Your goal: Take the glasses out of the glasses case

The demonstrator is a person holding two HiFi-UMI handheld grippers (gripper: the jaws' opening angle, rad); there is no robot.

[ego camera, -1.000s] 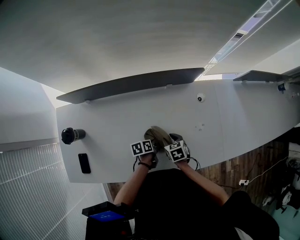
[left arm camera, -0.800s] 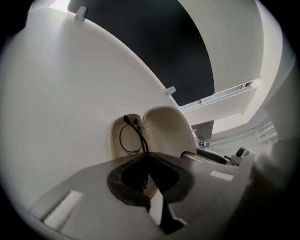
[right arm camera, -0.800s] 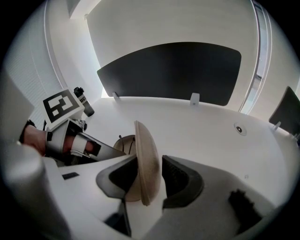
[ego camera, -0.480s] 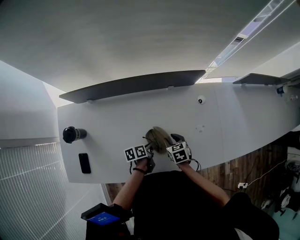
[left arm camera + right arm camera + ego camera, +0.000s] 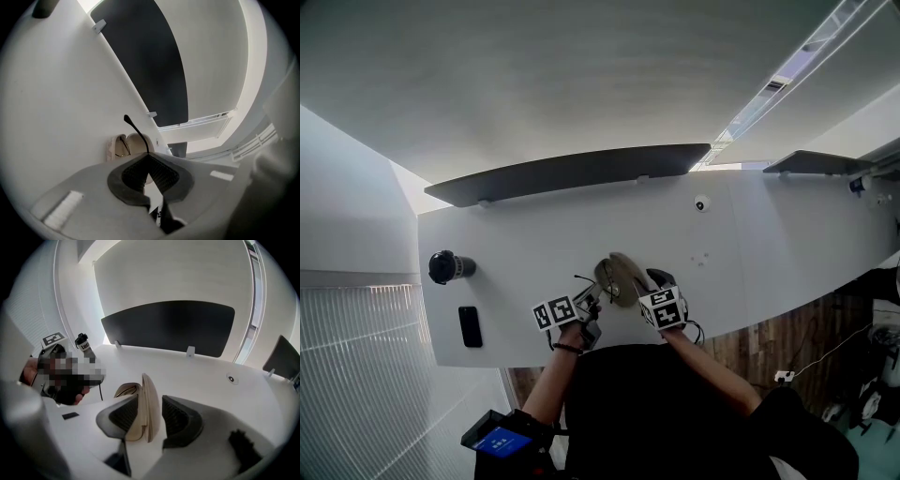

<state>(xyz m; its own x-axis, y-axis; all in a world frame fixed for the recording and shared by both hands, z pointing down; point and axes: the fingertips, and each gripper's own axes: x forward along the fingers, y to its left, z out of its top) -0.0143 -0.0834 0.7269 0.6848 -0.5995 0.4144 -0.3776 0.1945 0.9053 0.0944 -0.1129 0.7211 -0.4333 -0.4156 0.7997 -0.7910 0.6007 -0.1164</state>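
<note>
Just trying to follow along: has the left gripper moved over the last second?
Yes. The left gripper has drawn leftward in the head view, away from the glasses case and toward the small black slab.

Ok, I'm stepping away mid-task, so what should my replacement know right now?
Left gripper: jaws shut on a black temple of the glasses.
Right gripper: jaws straddle the upright lid of the glasses case; firm grip unclear.
The glasses case lies open on the desk.
Done: case opened, temple gripped.
Left: draw the glasses clear; the frame front seems to sit in the case.
</note>
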